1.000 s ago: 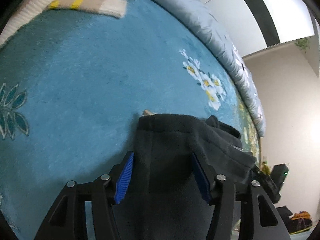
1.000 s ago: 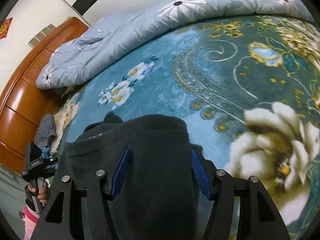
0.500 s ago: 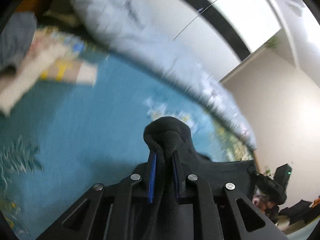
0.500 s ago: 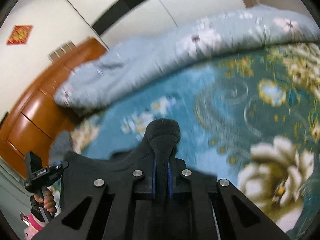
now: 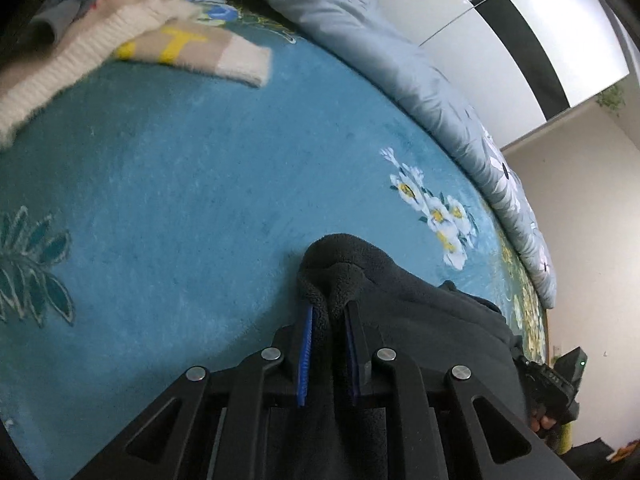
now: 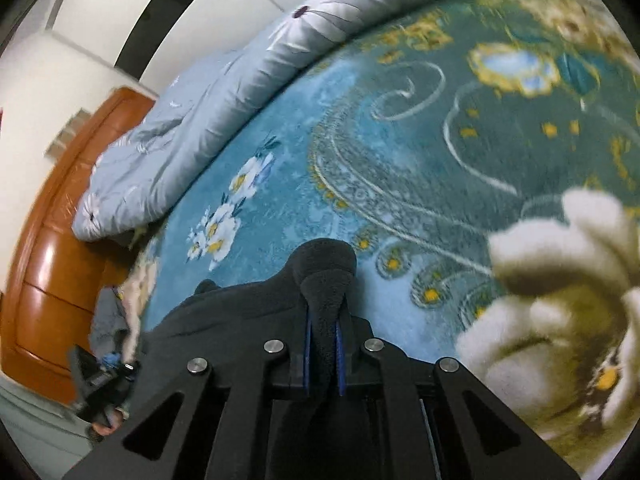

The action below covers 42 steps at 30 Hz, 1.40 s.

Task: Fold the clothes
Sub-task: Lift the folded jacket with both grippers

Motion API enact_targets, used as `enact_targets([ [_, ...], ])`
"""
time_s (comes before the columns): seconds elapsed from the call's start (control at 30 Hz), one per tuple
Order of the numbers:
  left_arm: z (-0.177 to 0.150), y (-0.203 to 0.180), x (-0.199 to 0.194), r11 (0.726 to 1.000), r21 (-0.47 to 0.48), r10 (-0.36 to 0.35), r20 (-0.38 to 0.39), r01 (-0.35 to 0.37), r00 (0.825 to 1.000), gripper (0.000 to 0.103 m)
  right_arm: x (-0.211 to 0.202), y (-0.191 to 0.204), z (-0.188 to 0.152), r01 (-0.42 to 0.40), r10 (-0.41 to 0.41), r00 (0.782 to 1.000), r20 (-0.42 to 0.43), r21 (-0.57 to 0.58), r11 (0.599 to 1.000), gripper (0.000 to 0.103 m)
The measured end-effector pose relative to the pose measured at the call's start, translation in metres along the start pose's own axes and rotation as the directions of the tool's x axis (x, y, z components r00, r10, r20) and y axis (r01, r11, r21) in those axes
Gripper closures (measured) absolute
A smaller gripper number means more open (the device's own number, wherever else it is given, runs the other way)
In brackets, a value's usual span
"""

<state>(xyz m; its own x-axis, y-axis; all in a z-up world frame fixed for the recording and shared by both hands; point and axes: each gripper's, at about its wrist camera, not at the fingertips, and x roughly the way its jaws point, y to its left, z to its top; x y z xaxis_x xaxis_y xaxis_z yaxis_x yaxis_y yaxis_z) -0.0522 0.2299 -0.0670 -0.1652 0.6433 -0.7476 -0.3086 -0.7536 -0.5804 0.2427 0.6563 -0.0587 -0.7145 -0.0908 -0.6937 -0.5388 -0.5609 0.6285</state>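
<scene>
A black fleece garment [image 5: 404, 304] hangs between my two grippers over a blue flowered blanket [image 5: 180, 200]. My left gripper [image 5: 329, 312] is shut on a bunched fold of it, which bulges out past the blue pads. My right gripper [image 6: 323, 316] is shut on another fold of the same black garment [image 6: 224, 320]. The right gripper also shows at the right edge of the left wrist view [image 5: 560, 380], and the left gripper at the lower left of the right wrist view [image 6: 100, 380]. The lower part of the garment is hidden behind the gripper bodies.
A cream and beige knit sweater [image 5: 132, 44] with yellow marks lies at the blanket's far left. A grey-blue quilt [image 5: 400, 76] is piled along the far side, also in the right wrist view [image 6: 240, 92]. A wooden headboard [image 6: 44, 264] stands at the left.
Both grippers were open around the black garment a second ago. They have shut on folds of it and lifted it off the blanket, with the views swinging up then back down.
</scene>
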Motion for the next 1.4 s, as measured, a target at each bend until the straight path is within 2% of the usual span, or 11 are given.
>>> enact_targets([
  [0.2, -0.001, -0.012, -0.001, 0.998, 0.057, 0.040, -0.007, -0.039, 0.999, 0.082, 0.006, 0.007, -0.001, 0.056, -0.057, 0.998, -0.027, -0.035, 0.998, 0.085],
  [0.27, -0.002, -0.014, -0.012, 0.999, 0.049, 0.020, 0.002, -0.020, 1.000, 0.079, -0.003, 0.011, -0.003, 0.061, -0.062, 0.998, -0.019, -0.048, 0.997, 0.069],
  [0.33, -0.003, -0.015, -0.025, 0.999, 0.041, 0.004, 0.015, -0.005, 1.000, 0.066, -0.019, 0.008, -0.010, 0.037, -0.037, 0.999, 0.005, -0.051, 0.998, 0.051],
  [0.43, -0.013, -0.015, -0.053, 0.999, 0.042, -0.032, 0.058, 0.030, 0.998, 0.043, -0.045, 0.004, -0.020, 0.002, 0.000, 0.999, 0.040, -0.056, 0.998, 0.049],
  [0.5, -0.024, -0.013, -0.069, 0.997, 0.061, -0.050, 0.076, 0.045, 0.996, 0.030, -0.061, 0.002, -0.027, -0.021, 0.025, 0.998, 0.064, -0.060, 0.998, 0.037],
  [0.57, -0.038, -0.006, -0.076, 0.995, 0.092, -0.032, 0.053, 0.027, 0.998, 0.027, -0.070, -0.006, -0.041, -0.056, 0.058, 0.997, 0.051, -0.051, 0.997, 0.030],
  [0.63, -0.053, 0.003, -0.074, 0.995, 0.102, -0.021, 0.001, 0.020, 1.000, 0.027, -0.076, -0.016, -0.057, -0.094, 0.095, 0.995, 0.026, -0.038, 0.995, 0.028],
  [0.77, -0.071, 0.021, -0.064, 0.988, 0.019, -0.153, -0.084, 0.155, 0.985, 0.026, -0.084, -0.033, -0.087, -0.167, 0.166, 0.986, -0.024, -0.010, 0.986, 0.027],
  [1.0, -0.073, 0.020, -0.044, 0.968, -0.051, -0.249, -0.124, 0.244, 0.961, 0.018, -0.053, -0.020, -0.088, -0.229, 0.228, 0.968, -0.101, -0.001, 0.973, 0.026],
  [1.07, -0.072, 0.011, -0.036, 0.955, -0.038, -0.295, -0.156, 0.293, 0.943, 0.017, -0.042, -0.009, -0.087, -0.219, 0.213, 0.969, -0.126, -0.034, 0.975, 0.017],
  [1.4, -0.063, -0.027, 0.004, 0.964, 0.033, -0.244, -0.273, 0.263, 0.931, 0.009, -0.024, 0.008, -0.078, -0.233, 0.222, 0.964, -0.144, -0.060, 0.971, 0.012],
])
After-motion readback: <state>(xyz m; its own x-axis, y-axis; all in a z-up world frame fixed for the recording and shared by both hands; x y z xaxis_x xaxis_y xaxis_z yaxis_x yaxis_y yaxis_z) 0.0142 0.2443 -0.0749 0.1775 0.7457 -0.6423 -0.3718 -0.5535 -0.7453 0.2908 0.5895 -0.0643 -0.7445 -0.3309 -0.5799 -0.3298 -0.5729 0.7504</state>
